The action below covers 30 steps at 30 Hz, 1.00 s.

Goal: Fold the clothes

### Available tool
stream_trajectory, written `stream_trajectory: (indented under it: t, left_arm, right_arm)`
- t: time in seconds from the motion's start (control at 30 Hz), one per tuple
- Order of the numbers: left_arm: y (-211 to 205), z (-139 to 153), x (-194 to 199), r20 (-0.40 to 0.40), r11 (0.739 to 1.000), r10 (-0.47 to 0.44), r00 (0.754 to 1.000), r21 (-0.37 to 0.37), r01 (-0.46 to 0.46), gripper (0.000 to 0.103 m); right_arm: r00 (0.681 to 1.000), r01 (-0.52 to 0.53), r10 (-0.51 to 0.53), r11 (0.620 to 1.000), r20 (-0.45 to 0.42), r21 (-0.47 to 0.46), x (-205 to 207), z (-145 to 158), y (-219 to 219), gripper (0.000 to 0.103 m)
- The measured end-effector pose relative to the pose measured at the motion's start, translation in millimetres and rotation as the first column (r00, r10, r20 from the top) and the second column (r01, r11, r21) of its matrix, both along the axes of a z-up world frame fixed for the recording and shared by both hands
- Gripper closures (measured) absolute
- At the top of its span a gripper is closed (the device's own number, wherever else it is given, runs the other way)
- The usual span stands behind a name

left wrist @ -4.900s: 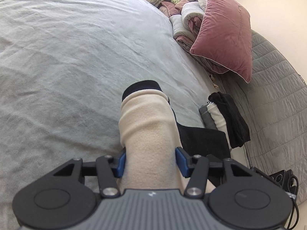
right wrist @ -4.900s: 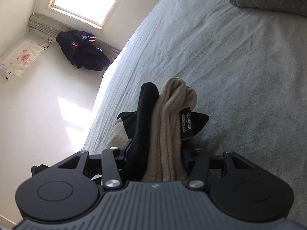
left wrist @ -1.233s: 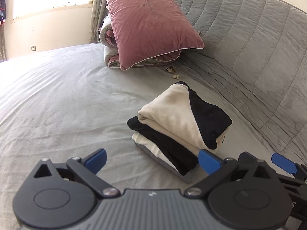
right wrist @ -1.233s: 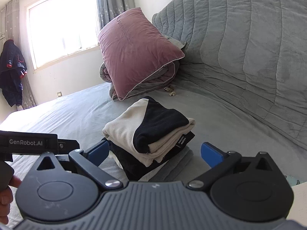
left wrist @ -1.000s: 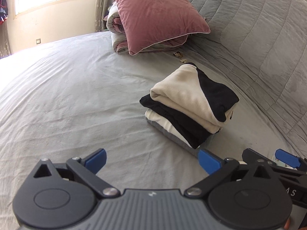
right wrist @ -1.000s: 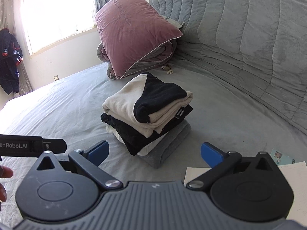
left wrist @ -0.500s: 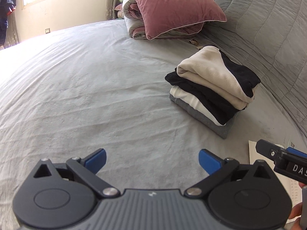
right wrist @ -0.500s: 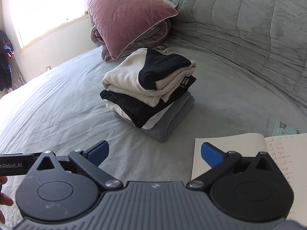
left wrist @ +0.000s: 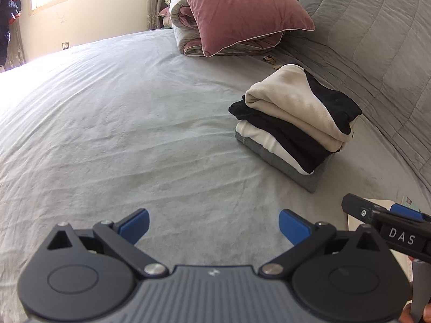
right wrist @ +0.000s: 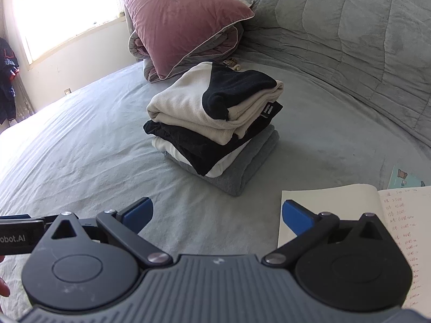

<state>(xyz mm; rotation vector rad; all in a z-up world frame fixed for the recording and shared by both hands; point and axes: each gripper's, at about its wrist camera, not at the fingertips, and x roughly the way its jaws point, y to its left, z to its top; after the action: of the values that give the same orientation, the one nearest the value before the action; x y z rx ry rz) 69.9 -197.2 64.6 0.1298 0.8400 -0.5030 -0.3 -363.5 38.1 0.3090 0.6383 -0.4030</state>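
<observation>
Grey sheet (left wrist: 113, 123) covers the bed, creased, lit hard from the window (right wrist: 64, 8) at far left. Dark jacket (right wrist: 6, 80) hangs beside the window. Small wall socket (left wrist: 65, 45) below the sill.

Left gripper (left wrist: 212, 224): blue-padded fingers (left wrist: 134, 222) spread wide, nothing between them, over bare sheet. Its body shows at the left edge of the right wrist view, a fingertip of the person's hand just below it.

Centre-back: mauve pillow (right wrist: 183, 13) leans on a folded quilt (right wrist: 218, 45), both against the quilted grey headboard (right wrist: 350, 27).

Pile (right wrist: 215, 126) of folded clothes sits on the sheet, in front of the pillow and apart from it, well ahead of both grippers. Bottom to top: grey piece, white piece, black piece, then a cream-and-black top (right wrist: 215, 94) with a small label at its right edge. Small brownish bits lie on the sheet between pile and pillow; cannot tell what they are.

Right gripper (right wrist: 216, 214): fingers likewise wide apart and empty. Its right finger hangs over the corner of an open notebook (right wrist: 336, 202) with handwriting. Small teal card (right wrist: 404, 179) lies just behind the notebook.
</observation>
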Motion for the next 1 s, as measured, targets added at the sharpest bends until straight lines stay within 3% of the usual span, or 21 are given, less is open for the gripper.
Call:
stream_trajectory:
  t: [1.0]
  left_arm:
    - [12, 10, -8, 0.014, 1.000, -0.003, 1.000, 0.031, 0.003, 0.001]
  right_arm:
    - [0.999, -0.034, 0.035, 0.999, 0.013, -0.032, -2, 21, 17, 0.000]
